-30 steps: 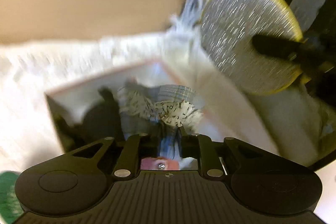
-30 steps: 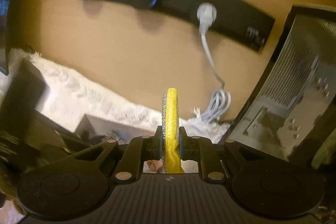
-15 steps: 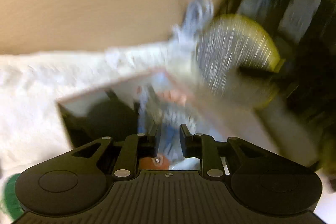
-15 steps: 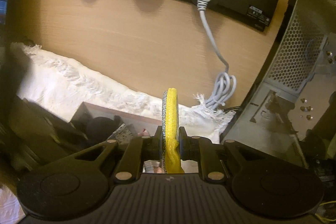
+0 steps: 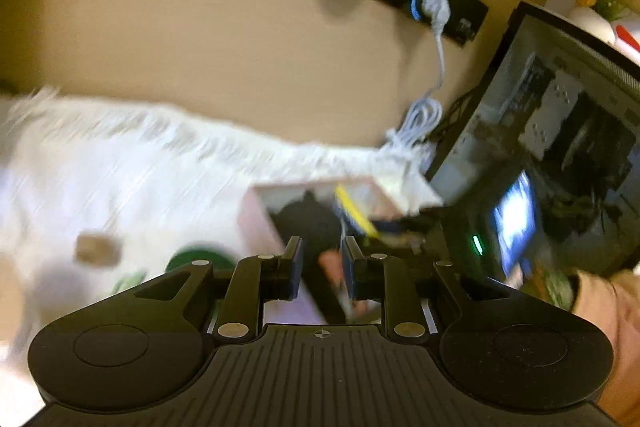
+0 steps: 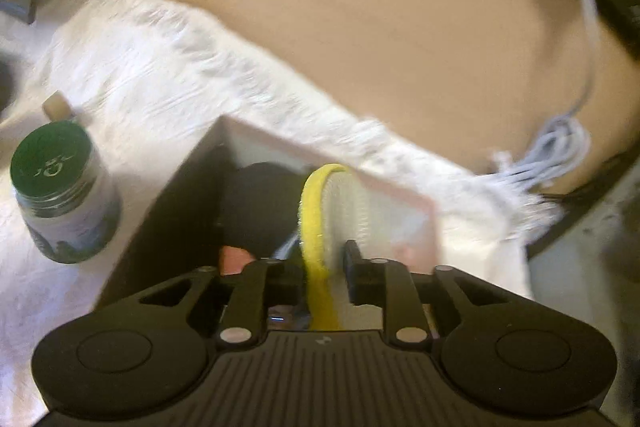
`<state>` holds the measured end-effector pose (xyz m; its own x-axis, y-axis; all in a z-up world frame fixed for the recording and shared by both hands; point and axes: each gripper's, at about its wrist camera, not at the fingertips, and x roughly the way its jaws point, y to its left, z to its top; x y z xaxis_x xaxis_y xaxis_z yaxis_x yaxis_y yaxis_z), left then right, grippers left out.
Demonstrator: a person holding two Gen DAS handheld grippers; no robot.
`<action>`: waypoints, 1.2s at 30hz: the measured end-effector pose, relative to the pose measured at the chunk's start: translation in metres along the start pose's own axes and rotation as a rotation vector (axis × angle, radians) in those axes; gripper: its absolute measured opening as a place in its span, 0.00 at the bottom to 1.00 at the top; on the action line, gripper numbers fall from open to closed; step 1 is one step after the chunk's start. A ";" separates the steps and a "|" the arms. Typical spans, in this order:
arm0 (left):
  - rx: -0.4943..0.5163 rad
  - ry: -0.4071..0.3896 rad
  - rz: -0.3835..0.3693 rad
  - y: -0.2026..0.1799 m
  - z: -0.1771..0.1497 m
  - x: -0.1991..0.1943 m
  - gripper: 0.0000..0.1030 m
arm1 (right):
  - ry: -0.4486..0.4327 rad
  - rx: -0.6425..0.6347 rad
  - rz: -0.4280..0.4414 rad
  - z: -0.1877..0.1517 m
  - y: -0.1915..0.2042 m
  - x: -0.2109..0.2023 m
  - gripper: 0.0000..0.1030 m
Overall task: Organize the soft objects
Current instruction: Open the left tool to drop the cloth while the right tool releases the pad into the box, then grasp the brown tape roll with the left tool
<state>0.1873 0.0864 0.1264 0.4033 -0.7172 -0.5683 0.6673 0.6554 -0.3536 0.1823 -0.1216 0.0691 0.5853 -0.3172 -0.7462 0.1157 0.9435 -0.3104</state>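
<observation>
Between the fingers of the right claw point(image 6: 323, 265) stands a round yellow sponge point(image 6: 320, 219) on edge, its silvery scrub face turned right. The left finger touches its yellow rim, while the right finger sits a little off the scrub face, so the fingers are parted and the hold looks loose; whether they really pinch it I cannot tell. Just ahead and below is an open pink-rimmed box point(image 6: 416, 211), with a black soft thing point(image 6: 260, 211) inside it, left of the sponge. Further left, outside the box, a green-lidded jar point(image 6: 60, 187) stands on a white fringed cloth point(image 6: 160, 67) spread over the desk. Far right, a white cable point(image 6: 560, 147) lies coiled against the wall.

In front of the left claw point(image 5: 320, 263), which is open with nothing between its fingers, the same box point(image 5: 256, 223) lies blurred, the sponge point(image 5: 356, 215) showing as a yellow streak just ahead and right. A computer case point(image 5: 560, 131) stands to the right.
</observation>
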 end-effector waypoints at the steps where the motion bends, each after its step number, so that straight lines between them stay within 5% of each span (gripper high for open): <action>1: -0.008 0.011 0.005 0.004 -0.008 -0.005 0.23 | -0.002 -0.006 -0.013 0.001 0.006 0.002 0.24; 6: -0.051 0.056 0.031 0.025 -0.038 -0.020 0.23 | 0.001 -0.003 0.002 0.000 0.007 -0.001 0.31; 7: -0.061 0.063 0.038 0.030 -0.044 -0.023 0.23 | 0.004 0.007 0.029 -0.001 0.004 -0.006 0.44; 9: -0.078 0.070 0.059 0.039 -0.053 -0.030 0.23 | -0.004 0.021 0.101 -0.007 -0.002 -0.022 0.53; 16: -0.107 0.086 0.120 0.060 -0.065 -0.033 0.23 | -0.111 0.087 0.236 -0.012 -0.019 -0.063 0.56; 20: -0.071 0.103 0.148 0.062 -0.068 -0.027 0.23 | -0.174 0.200 0.202 -0.009 -0.032 -0.066 0.57; 27: -0.066 0.128 0.144 0.063 -0.074 -0.021 0.23 | 0.021 0.414 0.210 -0.019 -0.047 0.004 0.48; 36: -0.067 0.140 0.167 0.067 -0.085 -0.022 0.23 | 0.017 0.329 0.191 -0.019 -0.036 0.006 0.56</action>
<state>0.1703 0.1665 0.0523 0.4106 -0.5609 -0.7188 0.5534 0.7799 -0.2924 0.1663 -0.1588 0.0649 0.6081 -0.1312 -0.7830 0.2584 0.9652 0.0390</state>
